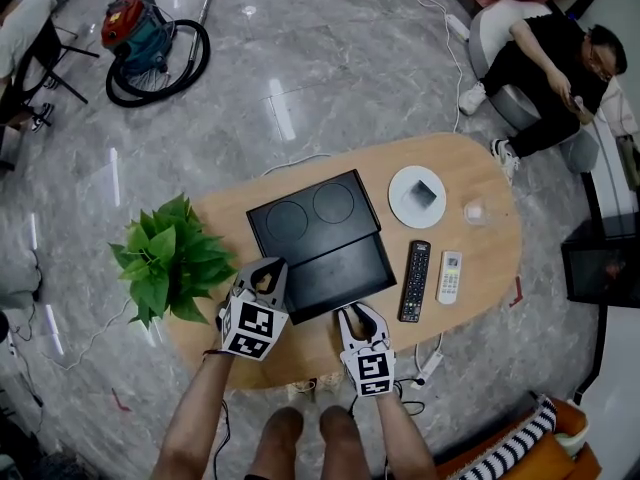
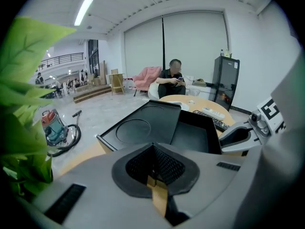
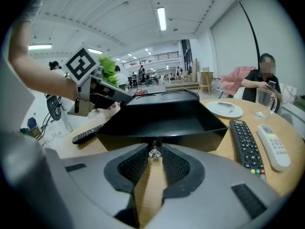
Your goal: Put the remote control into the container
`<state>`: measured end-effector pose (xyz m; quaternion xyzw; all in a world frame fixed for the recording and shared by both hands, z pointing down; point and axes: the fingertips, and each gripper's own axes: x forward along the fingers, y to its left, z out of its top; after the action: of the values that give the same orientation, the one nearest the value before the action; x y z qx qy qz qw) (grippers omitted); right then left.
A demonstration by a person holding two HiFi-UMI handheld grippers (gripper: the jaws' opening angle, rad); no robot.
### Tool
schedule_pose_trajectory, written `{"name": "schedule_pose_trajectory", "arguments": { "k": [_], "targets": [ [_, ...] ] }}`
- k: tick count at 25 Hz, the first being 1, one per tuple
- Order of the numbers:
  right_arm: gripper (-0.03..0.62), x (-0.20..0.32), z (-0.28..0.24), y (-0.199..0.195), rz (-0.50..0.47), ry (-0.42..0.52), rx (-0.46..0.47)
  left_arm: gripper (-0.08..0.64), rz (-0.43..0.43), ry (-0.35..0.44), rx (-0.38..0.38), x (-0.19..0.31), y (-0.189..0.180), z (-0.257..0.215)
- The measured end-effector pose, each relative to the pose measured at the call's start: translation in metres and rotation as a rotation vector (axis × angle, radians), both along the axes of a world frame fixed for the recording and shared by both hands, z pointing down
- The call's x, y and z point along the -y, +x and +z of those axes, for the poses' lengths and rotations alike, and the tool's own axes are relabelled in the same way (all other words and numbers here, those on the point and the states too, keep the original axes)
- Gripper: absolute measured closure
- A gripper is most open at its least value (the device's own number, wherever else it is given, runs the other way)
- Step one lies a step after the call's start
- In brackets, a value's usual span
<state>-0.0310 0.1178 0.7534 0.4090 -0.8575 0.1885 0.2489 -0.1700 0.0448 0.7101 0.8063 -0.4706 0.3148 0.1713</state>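
A black container (image 1: 312, 216) stands mid-table with its drawer (image 1: 340, 268) pulled out toward me, empty inside. My right gripper (image 1: 356, 315) is at the drawer's front, its jaws shut on the small clear knob (image 3: 154, 152). A black remote control (image 1: 415, 281) lies right of the drawer, with a white remote (image 1: 450, 275) beside it. My left gripper (image 1: 265, 268) hovers at the container's front left corner, shut and empty. The right gripper view shows another dark remote (image 3: 88, 133) on the table below the left gripper.
A potted green plant (image 1: 170, 258) stands at the table's left end. A white plate (image 1: 417, 196) and a clear glass (image 1: 474, 211) sit behind the remotes. A person sits on the floor beyond the table (image 1: 545, 63). A vacuum cleaner (image 1: 140, 38) is far left.
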Motion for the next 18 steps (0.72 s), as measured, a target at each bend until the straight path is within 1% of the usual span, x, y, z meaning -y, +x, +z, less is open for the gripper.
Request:
{"name": "schedule_pose_trajectory", "arguments": {
  "k": [4, 6, 9, 12, 18],
  "targets": [
    [0.508, 0.006, -0.016, 0.010, 0.062, 0.006, 0.023, 0.554, 0.010, 0.022, -0.029, -0.010, 0.008, -0.016],
    [0.506, 0.007, -0.028, 0.014, 0.078, 0.012, 0.027, 0.554, 0.008, 0.028, -0.042, -0.017, 0.012, -0.027],
    [0.506, 0.008, -0.053, 0.016, 0.078, 0.028, 0.021, 0.554, 0.005, 0.037, -0.049, -0.029, 0.013, -0.047],
    [0.508, 0.011, -0.084, 0.015, 0.071, 0.058, 0.014, 0.554, -0.017, 0.051, -0.065, -0.040, 0.011, -0.072],
    [0.508, 0.010, -0.156, 0.005, 0.053, 0.122, 0.068, 0.554, -0.058, 0.093, -0.111, -0.071, 0.007, -0.129]
  ]
}}
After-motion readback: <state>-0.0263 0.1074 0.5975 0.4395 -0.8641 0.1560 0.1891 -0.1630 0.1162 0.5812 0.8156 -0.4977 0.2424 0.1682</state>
